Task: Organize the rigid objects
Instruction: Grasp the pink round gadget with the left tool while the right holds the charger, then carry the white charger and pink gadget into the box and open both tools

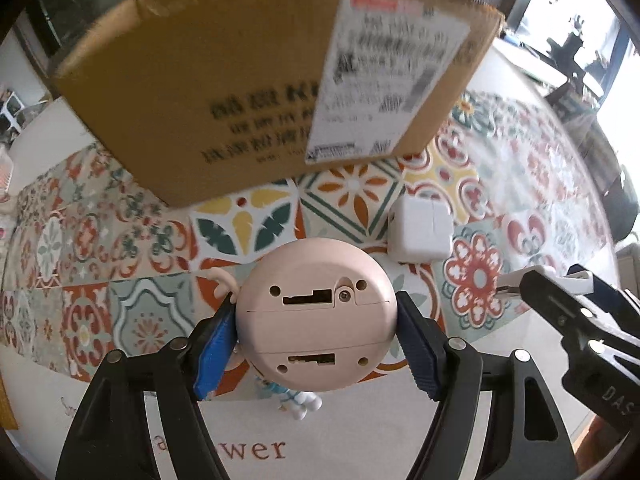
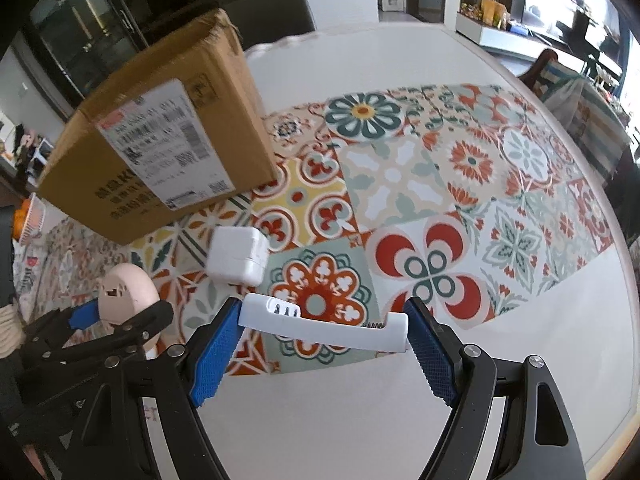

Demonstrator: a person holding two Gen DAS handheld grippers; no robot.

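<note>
My left gripper (image 1: 316,332) is shut on a round pink toy (image 1: 316,316), its flat underside with slots and a screw facing the camera; a small figure's blue-and-white legs (image 1: 298,402) poke out below it. The same pink toy (image 2: 126,294) shows at the lower left of the right wrist view, lifted off the mat. My right gripper (image 2: 324,338) is shut on a long white plastic device (image 2: 320,326), held end to end between the blue pads. A white square charger (image 1: 420,230) (image 2: 238,256) lies on the patterned mat between both grippers and the cardboard box (image 1: 256,92) (image 2: 160,136).
The box with a shipping label stands at the back left of a colourful tiled mat (image 2: 460,184) on a white round table (image 2: 360,408). A dark chair (image 2: 276,12) stands behind the box. The right gripper's black frame (image 1: 580,320) reaches in at the right of the left wrist view.
</note>
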